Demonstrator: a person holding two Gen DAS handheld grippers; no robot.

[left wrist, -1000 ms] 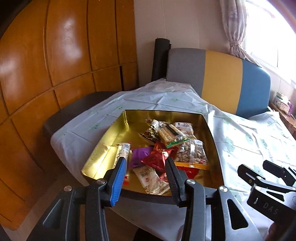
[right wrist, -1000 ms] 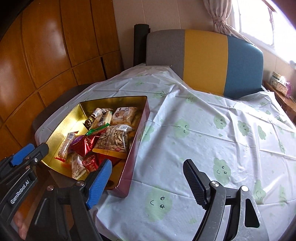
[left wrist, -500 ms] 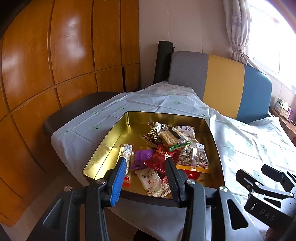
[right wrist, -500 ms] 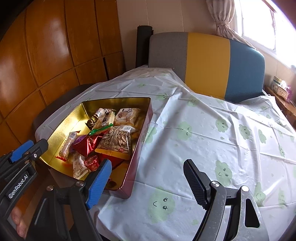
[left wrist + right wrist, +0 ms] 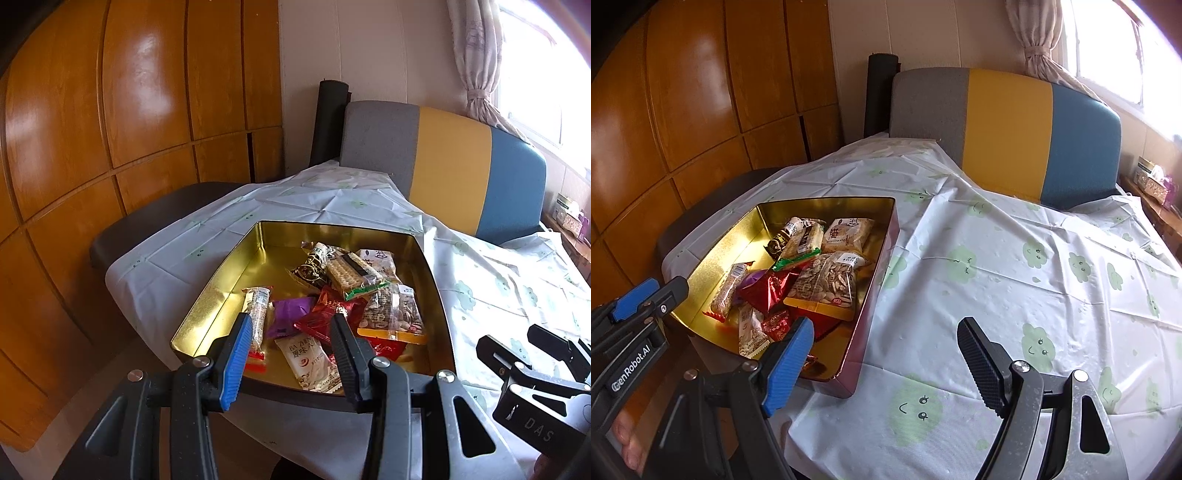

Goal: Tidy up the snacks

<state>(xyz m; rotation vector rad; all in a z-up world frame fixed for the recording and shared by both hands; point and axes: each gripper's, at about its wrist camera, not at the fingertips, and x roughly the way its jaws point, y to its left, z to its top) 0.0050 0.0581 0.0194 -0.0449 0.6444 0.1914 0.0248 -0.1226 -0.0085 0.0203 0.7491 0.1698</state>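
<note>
A gold-lined rectangular tin [image 5: 236, 273] sits at the near left corner of a table covered by a white cloth printed with green cloud faces [image 5: 1015, 280]. The tin's long axis runs from the near table edge away toward a grey, yellow and blue sofa back [image 5: 1008, 125].

Inside, snack packets crowd the right half and near end, while the far left floor is bare gold. They include a clear bag of seeds [image 5: 825, 282] with an orange bottom strip, a cracker pack [image 5: 352, 275] with a green end, a red foil packet [image 5: 325, 315], a purple packet [image 5: 290, 315], a slim grain bar [image 5: 258, 312] lying lengthwise, and a white pouch [image 5: 310, 360] nearest the front wall.

The left gripper [image 5: 291, 354] hangs above the tin's near end, jaws partly apart and holding nothing. The right gripper [image 5: 886, 362] is wide open and empty over the bare cloth beside the tin.

Only the right wrist view shows the tin's pinkish outer wall (and fingertips [image 5: 628, 443] at the lower left).
</note>
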